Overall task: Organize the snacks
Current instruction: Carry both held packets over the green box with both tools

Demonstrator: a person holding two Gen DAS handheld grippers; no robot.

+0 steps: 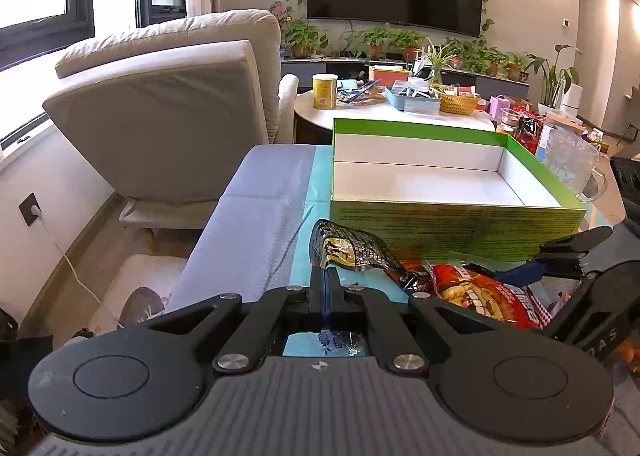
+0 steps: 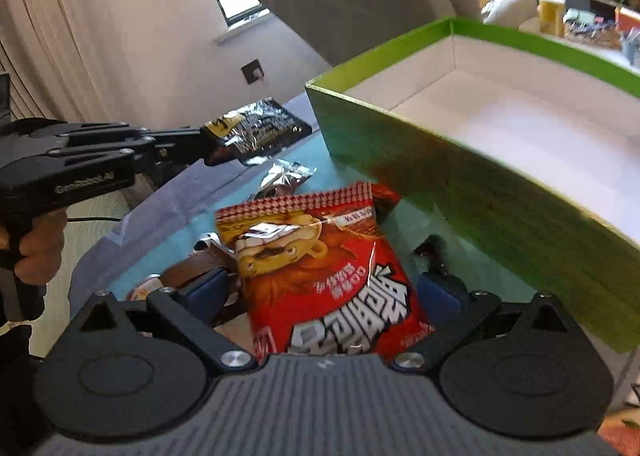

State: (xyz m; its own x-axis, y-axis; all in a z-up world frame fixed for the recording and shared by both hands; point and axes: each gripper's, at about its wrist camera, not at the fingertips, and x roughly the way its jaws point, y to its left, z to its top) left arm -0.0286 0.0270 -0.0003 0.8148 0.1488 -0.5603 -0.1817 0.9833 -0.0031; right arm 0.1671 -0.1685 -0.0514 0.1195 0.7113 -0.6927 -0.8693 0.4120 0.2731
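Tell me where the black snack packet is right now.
The black snack packet is pinched in the shut left tool, held above the teal cloth just left of the green box, beyond the red snack bag.

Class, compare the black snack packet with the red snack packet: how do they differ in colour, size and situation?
The black snack packet is dark with gold print; the red snack packet is bright red with a cartoon figure. The black one is smaller. The black one is pinched in the shut left claw, lifted off the table; the red one lies between the right claw's open fingers. Both are crinkly foil bags outside the green box.
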